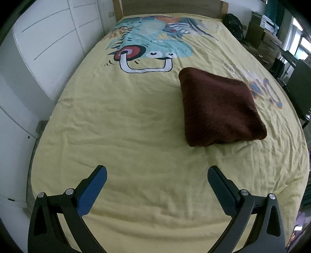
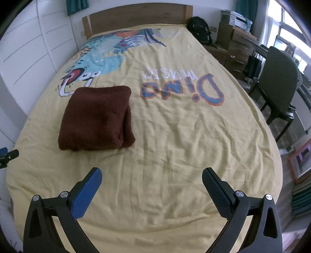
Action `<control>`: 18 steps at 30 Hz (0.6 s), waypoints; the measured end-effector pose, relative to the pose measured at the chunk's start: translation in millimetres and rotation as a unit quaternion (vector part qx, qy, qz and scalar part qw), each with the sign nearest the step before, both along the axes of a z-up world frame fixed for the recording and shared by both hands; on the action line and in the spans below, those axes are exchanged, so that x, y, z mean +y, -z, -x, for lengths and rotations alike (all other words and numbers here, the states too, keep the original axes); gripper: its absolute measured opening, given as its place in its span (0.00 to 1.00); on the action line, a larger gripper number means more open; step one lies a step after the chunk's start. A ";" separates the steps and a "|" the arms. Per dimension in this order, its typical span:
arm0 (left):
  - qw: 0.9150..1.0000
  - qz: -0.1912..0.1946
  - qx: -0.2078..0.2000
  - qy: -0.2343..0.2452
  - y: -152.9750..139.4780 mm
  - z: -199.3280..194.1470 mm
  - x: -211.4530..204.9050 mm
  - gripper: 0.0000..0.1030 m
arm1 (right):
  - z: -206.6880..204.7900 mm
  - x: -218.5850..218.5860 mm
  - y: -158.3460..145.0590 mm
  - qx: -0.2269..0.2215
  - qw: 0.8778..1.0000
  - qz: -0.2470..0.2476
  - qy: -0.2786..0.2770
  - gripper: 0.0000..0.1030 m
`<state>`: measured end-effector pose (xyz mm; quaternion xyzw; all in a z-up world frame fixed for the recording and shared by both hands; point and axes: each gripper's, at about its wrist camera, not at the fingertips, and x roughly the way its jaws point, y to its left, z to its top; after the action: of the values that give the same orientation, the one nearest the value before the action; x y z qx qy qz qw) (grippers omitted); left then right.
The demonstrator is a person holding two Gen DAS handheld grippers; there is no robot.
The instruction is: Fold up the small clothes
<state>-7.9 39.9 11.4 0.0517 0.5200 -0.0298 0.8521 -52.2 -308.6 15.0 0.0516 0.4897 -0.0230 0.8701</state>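
Yellow bed (image 1: 136, 126) carries a folded brown garment (image 1: 219, 109); both hand-held grippers, left (image 1: 157, 175) and right (image 2: 152, 176), hover released nearer its foot, likely finished.

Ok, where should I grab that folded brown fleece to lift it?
Take the brown fleece by its thick layered edge, coming in with the right gripper from the right; the stacked folds show there, so one pinch likely holds them all.

Black tongs (image 1: 157, 172), blue pads (image 1: 93, 191), silver screws.

A black backpack (image 2: 200, 30) sits beside the wooden headboard (image 2: 136, 16); a chair (image 2: 279, 81) stands right.
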 end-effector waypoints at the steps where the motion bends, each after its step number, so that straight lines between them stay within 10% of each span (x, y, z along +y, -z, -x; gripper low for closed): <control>1: 1.000 -0.001 -0.001 0.001 -0.5 -0.2 -0.5 0.99 | -0.3 0.1 -0.2 0.000 1.000 0.000 0.000 1.00; 18: 1.000 -0.001 -0.004 0.013 -6.1 -6.8 -0.9 0.99 | -0.6 -5.5 2.9 0.004 1.000 -0.001 0.002 1.00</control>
<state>-1.0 39.0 17.5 0.0592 0.5157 -0.0398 0.8538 -51.7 -314.1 12.1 0.0530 0.4929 -0.0244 0.8681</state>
